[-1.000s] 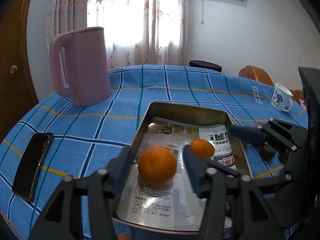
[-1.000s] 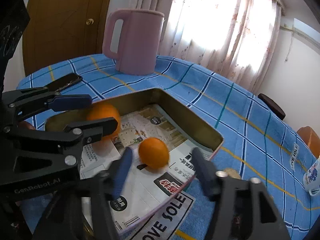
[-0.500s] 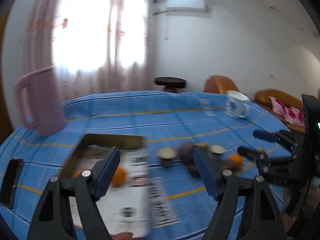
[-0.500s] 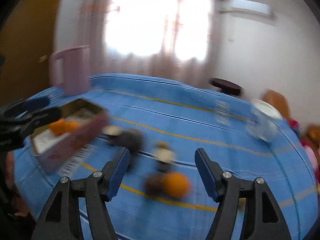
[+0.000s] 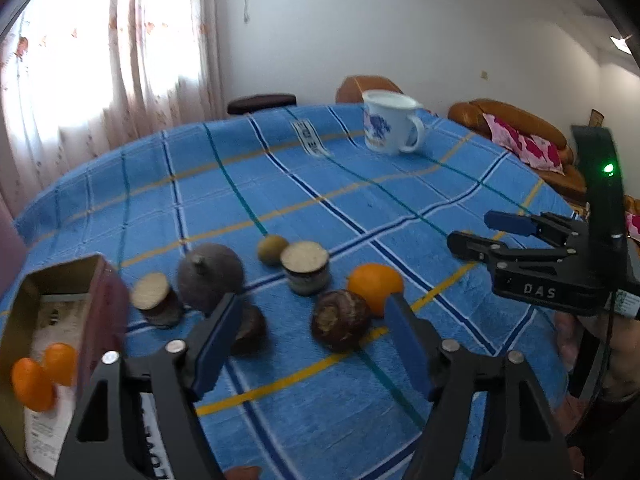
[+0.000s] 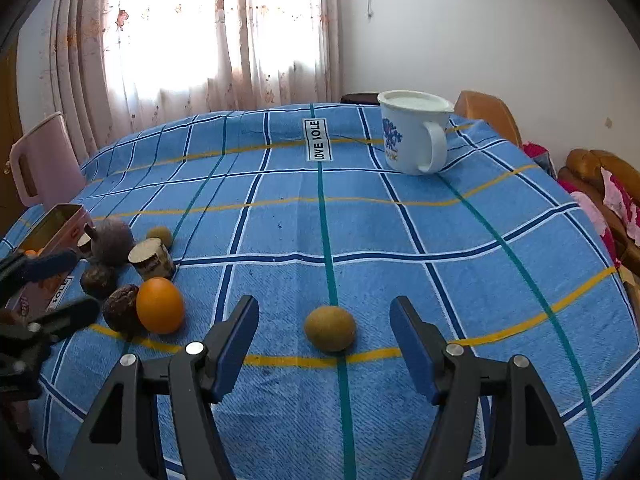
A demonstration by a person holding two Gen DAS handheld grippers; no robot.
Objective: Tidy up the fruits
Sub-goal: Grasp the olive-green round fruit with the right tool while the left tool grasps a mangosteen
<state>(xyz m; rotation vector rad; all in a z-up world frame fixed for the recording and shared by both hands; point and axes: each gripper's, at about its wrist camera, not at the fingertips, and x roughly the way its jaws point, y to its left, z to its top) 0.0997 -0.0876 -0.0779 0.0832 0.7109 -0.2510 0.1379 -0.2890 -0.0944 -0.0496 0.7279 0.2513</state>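
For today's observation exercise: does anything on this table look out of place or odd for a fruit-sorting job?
One greenish-brown fruit lies alone on the blue cloth, apart from the cluster beside the tin. That cluster mixes an orange with cut root pieces. Nothing looks spilled or damaged.

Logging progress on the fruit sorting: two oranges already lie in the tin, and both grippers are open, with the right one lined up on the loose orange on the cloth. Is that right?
Not quite. In the right wrist view the right gripper is lined up on the brownish-green fruit, not the loose orange, which lies off to its left. The rest holds: two oranges lie in the tin, and the left gripper is open too.
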